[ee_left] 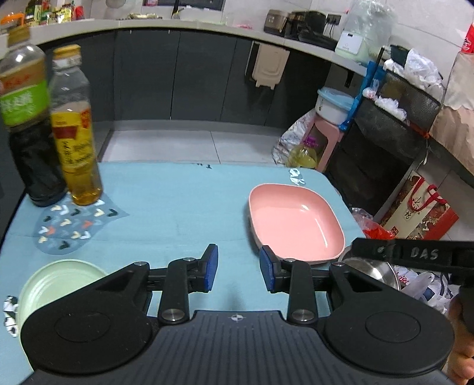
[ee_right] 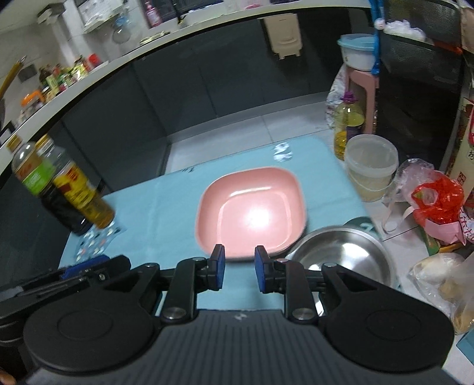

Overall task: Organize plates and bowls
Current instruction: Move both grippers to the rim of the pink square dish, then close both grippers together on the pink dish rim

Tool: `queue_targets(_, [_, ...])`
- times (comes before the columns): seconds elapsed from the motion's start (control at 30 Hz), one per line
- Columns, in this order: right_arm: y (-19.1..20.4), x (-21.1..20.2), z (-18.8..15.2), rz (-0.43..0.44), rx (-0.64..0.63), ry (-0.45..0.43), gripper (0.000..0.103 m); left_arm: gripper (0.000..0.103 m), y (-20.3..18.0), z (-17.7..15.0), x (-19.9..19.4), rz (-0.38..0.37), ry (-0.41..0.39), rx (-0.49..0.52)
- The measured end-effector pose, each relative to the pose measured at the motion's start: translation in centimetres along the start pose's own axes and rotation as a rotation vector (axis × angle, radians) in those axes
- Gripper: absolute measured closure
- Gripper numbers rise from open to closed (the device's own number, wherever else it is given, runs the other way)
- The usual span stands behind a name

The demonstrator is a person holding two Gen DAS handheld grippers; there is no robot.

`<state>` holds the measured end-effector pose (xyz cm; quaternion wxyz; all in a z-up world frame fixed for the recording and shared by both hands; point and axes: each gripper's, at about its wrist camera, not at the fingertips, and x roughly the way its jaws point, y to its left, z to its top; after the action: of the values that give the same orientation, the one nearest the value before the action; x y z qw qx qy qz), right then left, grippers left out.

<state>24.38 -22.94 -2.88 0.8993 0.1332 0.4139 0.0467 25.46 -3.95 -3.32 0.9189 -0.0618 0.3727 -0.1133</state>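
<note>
A light blue cloth (ee_left: 183,207) covers the table; its far edge meets a pale tiled floor (ee_left: 189,145), beyond which dark cabinet fronts (ee_left: 177,77) run under a long white counter (ee_left: 148,25) crowded with jars and appliances. A pink square plate (ee_right: 251,207) lies near the cloth's far right corner; a steel bowl (ee_right: 349,251) sits just beside it at the right edge, partly hidden by the tool. A pale green bowl (ee_left: 56,281) rests at the near left edge; two sauce bottles (ee_left: 53,130) stand at the far left corner, on a patterned patch of the cloth (ee_left: 71,228). The left gripper (ee_left: 238,271) hangs released over bare cloth, its blue pads apart with nothing between them; the right gripper (ee_right: 240,268) is likewise unclenched and empty, its pads just short of the plate's near rim. Right of the table, bags (ee_right: 435,201), a lidded tub (ee_right: 370,165) and an oil jug (ee_right: 348,124) crowd the floor.
</note>
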Motion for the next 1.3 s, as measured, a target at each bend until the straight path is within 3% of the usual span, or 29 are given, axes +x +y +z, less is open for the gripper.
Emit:
queue_targets(0.47, [-3.6, 3.5, 1.7, -0.056, 0.051, -0.009, 0.084, 0.074, -1.7, 1.0, 7.0, 0.040, 0.055, 0.017])
queue_targets(1.0, [-4.4, 6.2, 2.3, -0.055, 0.048, 0.021, 0.084, 0.075, -2.8, 0.9, 10.3, 0.067, 0.086, 0.050])
queue_targets(1.2, [-4.4, 6.8, 2.2, -0.063, 0.040, 0.028, 0.089, 0.090, -3.5, 0.7, 10.4, 0.031, 0.088, 0.096])
queue_targets(1.3, [-4.3, 6.8, 2.2, -0.076, 0.028, 0.027, 0.093, 0.090, -4.0, 0.6, 10.4, 0.044, 0.084, 0.125])
